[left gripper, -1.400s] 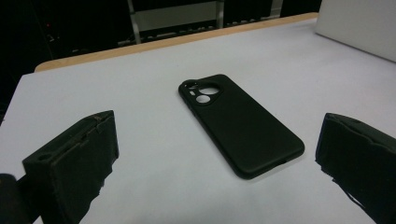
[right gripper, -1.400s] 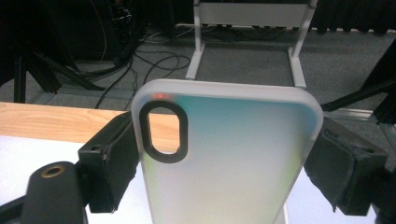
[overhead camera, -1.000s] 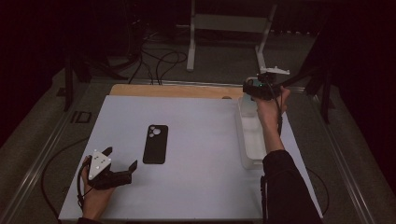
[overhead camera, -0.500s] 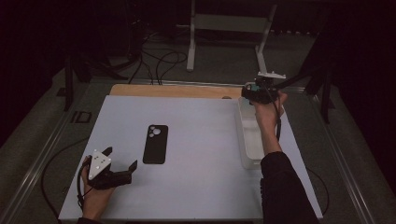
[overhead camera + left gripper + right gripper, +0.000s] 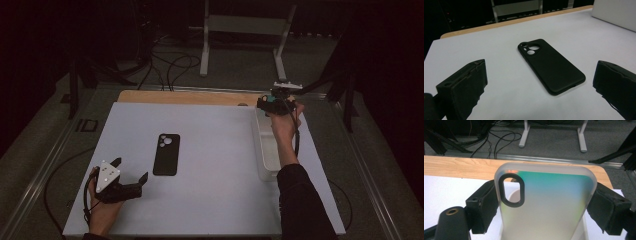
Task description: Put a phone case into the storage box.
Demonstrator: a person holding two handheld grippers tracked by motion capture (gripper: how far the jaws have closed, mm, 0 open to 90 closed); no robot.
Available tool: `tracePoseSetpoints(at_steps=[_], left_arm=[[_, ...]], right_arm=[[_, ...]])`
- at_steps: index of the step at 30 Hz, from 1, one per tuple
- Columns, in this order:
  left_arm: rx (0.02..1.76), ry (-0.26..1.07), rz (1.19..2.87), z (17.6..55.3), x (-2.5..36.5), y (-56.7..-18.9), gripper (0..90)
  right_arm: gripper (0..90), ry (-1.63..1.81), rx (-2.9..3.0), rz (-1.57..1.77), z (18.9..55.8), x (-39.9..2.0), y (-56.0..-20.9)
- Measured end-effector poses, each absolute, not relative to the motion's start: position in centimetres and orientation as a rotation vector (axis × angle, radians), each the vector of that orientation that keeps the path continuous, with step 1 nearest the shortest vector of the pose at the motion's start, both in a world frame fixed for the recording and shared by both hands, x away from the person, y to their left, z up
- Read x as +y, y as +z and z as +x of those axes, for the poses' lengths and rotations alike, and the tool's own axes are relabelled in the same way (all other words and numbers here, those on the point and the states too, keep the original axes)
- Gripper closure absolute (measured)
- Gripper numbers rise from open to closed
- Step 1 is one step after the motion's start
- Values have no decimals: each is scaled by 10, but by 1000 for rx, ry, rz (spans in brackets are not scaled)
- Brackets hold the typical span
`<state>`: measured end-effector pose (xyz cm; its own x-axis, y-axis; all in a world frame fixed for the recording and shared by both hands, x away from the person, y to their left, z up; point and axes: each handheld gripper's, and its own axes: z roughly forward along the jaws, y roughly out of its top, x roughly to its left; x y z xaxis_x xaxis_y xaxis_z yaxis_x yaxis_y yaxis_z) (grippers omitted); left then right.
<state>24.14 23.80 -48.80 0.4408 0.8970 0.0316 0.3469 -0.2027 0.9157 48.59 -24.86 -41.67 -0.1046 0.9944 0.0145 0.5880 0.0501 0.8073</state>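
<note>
A black phone case (image 5: 166, 154) lies flat, camera holes toward the far side, on the white table top (image 5: 210, 130). My left gripper (image 5: 131, 169) rests near the front left, open, pointing at the black phone case (image 5: 549, 65) with a gap between them. My right gripper (image 5: 277, 102) hovers over the far end of a white tray (image 5: 265, 160). In the right gripper view, the right gripper (image 5: 546, 202) is shut on a frosted, green-tinted phone case (image 5: 549, 212), its pads pressing both long edges.
The white tray runs along the right side of the table; its wall (image 5: 616, 15) shows in the left gripper view. A wooden strip (image 5: 190, 97) borders the far edge. Beyond lie floor cables (image 5: 170, 65) and a metal stand (image 5: 245, 30).
The right hand has sunk a little toward the tray's far end, still holding the frosted case. The left gripper and the black case have not moved.
</note>
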Motion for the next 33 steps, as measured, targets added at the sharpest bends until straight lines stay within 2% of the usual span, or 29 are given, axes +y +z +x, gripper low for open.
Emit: tracePoseSetpoints(at_steps=[33], left_arm=[[1073, 727, 1757, 241, 238, -488, 0]], right_arm=[[166, 858, 1774, 1643, 499, -248, -440]])
